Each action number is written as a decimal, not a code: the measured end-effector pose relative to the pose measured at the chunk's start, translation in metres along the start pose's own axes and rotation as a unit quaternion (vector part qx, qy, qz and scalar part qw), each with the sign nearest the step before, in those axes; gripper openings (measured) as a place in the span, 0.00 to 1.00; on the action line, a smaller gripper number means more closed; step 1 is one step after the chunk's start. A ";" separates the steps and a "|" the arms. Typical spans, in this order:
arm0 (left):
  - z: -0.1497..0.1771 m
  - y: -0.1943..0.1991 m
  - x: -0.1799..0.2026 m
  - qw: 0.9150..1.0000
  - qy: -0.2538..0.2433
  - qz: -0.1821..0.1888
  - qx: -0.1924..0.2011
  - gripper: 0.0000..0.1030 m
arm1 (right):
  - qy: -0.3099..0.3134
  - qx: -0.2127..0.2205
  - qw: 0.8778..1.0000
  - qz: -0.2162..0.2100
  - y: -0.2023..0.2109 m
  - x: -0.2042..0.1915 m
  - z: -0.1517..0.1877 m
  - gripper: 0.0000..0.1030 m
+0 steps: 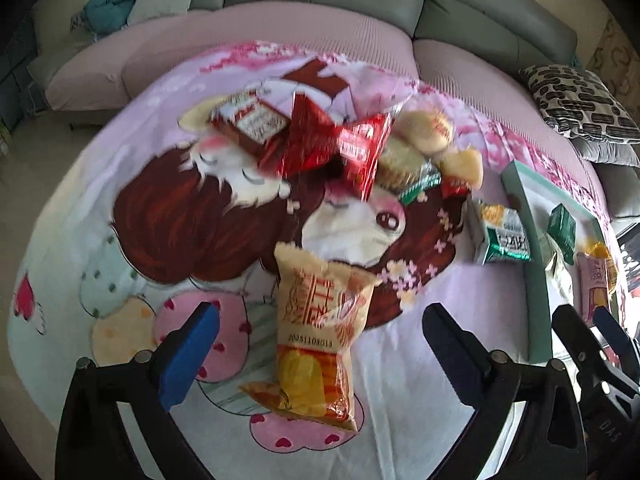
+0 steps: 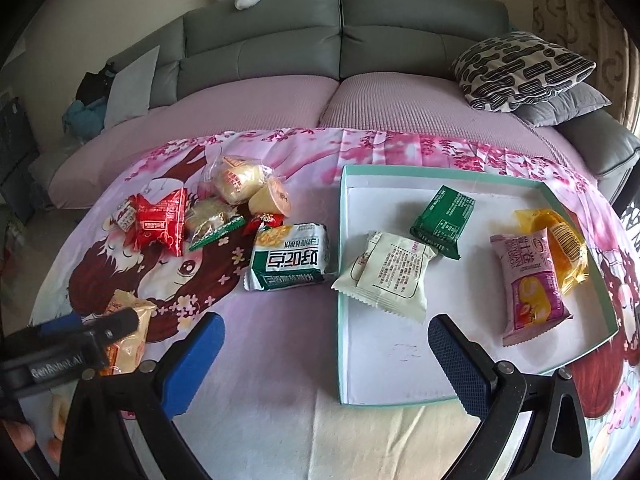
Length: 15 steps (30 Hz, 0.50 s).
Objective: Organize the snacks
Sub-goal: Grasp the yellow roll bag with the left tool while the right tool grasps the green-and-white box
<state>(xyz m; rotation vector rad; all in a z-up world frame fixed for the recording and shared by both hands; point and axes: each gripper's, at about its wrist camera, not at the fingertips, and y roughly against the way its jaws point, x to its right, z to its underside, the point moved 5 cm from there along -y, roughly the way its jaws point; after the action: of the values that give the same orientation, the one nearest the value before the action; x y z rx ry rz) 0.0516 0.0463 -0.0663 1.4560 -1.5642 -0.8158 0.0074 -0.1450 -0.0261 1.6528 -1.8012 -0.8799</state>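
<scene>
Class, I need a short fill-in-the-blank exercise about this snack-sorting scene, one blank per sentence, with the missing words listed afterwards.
1. The shallow box with the teal rim holds ____ snack packets.
2. The dark green packet lies ____ the box.
3. The orange-and-cream packet lies between the open fingers of the ____ gripper.
4. The green-and-white packet lies outside the box, on the cartoon-printed ____.

Missing words: four; inside; left; cloth
</scene>
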 end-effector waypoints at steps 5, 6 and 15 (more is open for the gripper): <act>0.009 -0.013 -0.004 1.000 0.007 0.006 -0.028 0.62 | 0.004 -0.006 1.000 0.001 -0.003 -0.002 0.001 1.00; 0.011 -0.014 -0.003 0.999 0.005 0.008 -0.031 0.59 | 0.004 -0.006 1.000 0.001 -0.004 -0.002 0.001 1.00; 0.008 -0.017 0.007 1.000 -0.007 0.021 -0.017 0.36 | 0.007 0.003 0.999 -0.031 -0.014 -0.010 -0.008 1.00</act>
<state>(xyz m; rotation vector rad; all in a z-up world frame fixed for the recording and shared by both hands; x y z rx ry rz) 0.0525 0.0373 -0.0839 1.3909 -1.5787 -0.8261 0.0237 -0.1359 -0.0316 1.7219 -1.7528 -0.8877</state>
